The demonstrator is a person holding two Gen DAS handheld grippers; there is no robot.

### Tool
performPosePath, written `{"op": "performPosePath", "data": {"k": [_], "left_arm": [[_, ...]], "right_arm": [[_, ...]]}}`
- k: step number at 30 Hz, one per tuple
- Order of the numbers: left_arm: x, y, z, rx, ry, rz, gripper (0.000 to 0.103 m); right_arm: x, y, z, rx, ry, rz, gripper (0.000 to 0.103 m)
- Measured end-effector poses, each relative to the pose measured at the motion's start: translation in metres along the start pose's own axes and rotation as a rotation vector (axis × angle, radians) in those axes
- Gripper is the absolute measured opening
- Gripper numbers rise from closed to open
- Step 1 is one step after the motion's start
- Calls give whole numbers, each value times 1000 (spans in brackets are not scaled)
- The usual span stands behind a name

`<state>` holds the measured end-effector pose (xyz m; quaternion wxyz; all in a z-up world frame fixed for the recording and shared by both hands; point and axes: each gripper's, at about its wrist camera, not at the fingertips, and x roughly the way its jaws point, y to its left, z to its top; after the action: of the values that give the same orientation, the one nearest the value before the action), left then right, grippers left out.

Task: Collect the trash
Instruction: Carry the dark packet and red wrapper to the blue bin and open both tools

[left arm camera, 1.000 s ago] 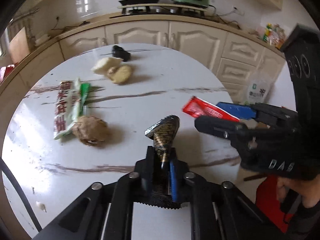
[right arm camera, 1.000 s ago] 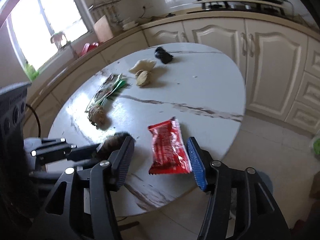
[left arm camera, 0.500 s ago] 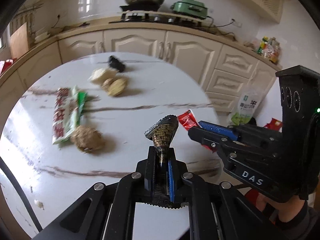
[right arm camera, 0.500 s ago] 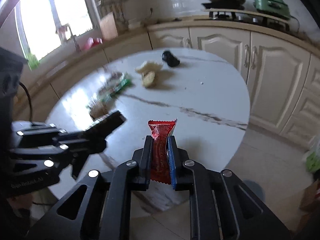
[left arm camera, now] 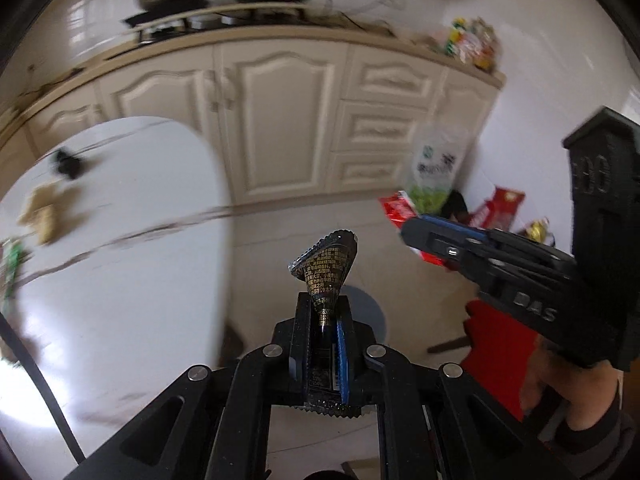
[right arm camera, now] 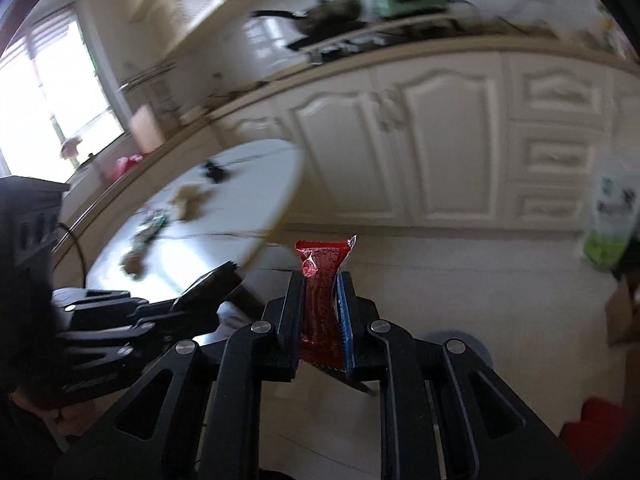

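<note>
Left tool [left arm camera: 323, 320] around black wrapper [left arm camera: 325, 268]

Cream cabinets [left arm camera: 280, 120], bright window [right arm camera: 52, 92]

A glossy, crinkled foil-like film is seen on the black wrapper [left arm camera: 326, 268] pinched between the left gripper [left arm camera: 322, 324] fingers, its top edge serrated and its face printed in gold. The red wrapper [right arm camera: 322, 276] clamped between the right gripper [right arm camera: 320, 304] fingers is of shiny, wrinkled plastic film. Both grippers are made of matt black plastic with bright metal screw heads, and one finger of each is lined with a ribbed blue pad [left arm camera: 341, 340]. To the left of the fingers, the table [left arm camera: 132, 240] is shown as polished white stone with dark veins. Ahead of the fingers, the cabinets [right arm camera: 440, 136] appear smooth, cream-painted and satin.
</note>
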<state>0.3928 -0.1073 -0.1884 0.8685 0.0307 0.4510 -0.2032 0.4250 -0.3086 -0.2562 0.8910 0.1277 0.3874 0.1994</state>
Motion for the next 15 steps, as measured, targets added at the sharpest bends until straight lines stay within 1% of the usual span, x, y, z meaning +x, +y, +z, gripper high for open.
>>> {"op": "performPosePath", "data": {"k": [1,2,3,4,5,6,7,8,10,11,13,14,15], "left_arm": [[13,-6,5,12,17,-3,7],[25,-10,10,24,30,-9,7],[36,-15,15,33,45,-11,7],[46,-17,18,41,58,-12,7],[59,-19,23,49,73,-15,7],[69,-22,28,53,86,-15,7],[82,-25,31,60,103,-15,7],[95,-26,35,64,121,-16,7],[116,-31,41,70,148,-10,7],[130,-32,46,77,164,-12,7],[156,-40,55,84,202,-13,7],[171,-41,59,85,222,-8,7],[183,-42,63,87,237,-3,8]], "right_arm": [[5,-17,-3,33,-1,-18,21],[10,-29,-5,53,4,-26,23],[15,-40,-7,76,10,-32,28],[24,-56,-12,106,13,-45,35],[28,-65,-14,119,13,-56,40],[35,-78,-19,143,22,-69,54],[40,-85,-22,159,29,-72,58],[45,-97,-27,188,31,-63,58],[50,-112,-35,219,47,-80,58],[53,-121,-39,240,55,-97,60],[53,-134,-48,270,66,-98,63],[53,-140,-53,278,75,-120,64],[51,-145,-57,284,77,-144,67]]}}
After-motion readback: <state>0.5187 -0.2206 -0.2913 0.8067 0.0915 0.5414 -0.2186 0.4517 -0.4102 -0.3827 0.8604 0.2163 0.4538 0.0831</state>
